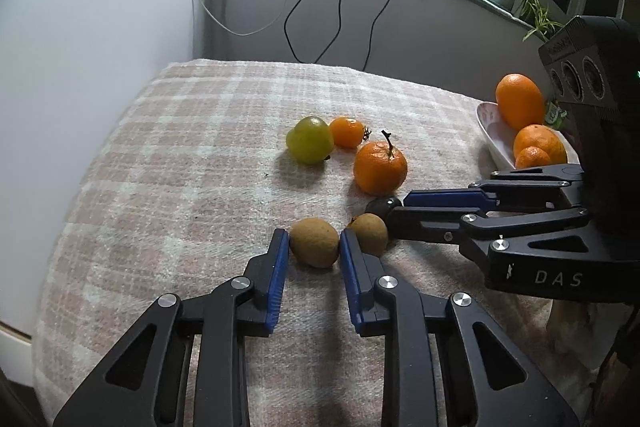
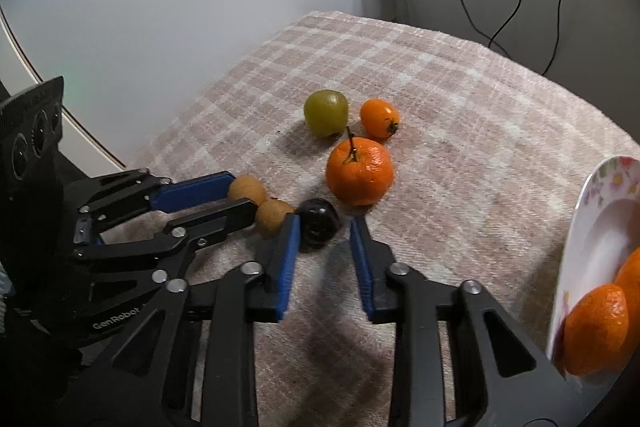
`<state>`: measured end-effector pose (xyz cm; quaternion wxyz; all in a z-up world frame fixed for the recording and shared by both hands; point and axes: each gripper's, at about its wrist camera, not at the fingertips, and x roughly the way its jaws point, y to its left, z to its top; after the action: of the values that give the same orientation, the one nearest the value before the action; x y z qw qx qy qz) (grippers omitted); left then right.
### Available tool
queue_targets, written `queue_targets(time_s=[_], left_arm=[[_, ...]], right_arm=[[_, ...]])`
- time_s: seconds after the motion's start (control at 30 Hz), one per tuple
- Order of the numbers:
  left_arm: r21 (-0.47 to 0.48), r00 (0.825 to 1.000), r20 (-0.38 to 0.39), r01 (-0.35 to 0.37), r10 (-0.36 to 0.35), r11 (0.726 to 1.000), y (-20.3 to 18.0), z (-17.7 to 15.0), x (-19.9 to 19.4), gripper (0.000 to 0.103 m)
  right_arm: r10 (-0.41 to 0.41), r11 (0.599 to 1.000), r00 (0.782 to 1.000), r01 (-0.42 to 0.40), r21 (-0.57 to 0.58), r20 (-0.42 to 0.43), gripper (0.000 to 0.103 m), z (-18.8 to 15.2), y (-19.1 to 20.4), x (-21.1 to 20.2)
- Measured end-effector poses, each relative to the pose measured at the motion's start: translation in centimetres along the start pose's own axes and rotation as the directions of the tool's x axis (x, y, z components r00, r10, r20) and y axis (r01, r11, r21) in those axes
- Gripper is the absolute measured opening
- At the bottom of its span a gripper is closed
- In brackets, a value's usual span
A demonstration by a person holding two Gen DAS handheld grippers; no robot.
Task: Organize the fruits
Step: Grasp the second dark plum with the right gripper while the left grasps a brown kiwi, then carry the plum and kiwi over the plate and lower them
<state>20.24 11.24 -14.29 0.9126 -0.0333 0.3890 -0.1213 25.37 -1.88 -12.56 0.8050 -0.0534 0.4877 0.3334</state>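
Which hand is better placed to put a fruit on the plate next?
Right. The plate sits just beside the right gripper, closed on the dark fruit; the left gripper, gripping a brown fruit, is farther off.

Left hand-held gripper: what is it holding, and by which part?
A small brown fruit, pinched across its middle by the left hand-held gripper, one blue pad pressing on each side.
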Motion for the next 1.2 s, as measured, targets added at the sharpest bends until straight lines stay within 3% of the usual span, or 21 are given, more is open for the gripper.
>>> queue_targets(time_s=[0.6,1.2], left_arm=[[-0.035,0.999,0.028,0.017,-0.016,0.999,0.6,-0.5,-0.9,0.024],[-0.041,0.996,0.081,0.043,-0.04,0.998,-0.5,0.0,-3.3,0.024]], right_arm=[[-0.006,1.0,1.0,0.006,0.004,0.019,0.018,-0.3,0.4,-0.9],[-0.002,0.999,0.995,-0.002,0.045,0.101,0.018,-1.7,-0.6,-5.8]])
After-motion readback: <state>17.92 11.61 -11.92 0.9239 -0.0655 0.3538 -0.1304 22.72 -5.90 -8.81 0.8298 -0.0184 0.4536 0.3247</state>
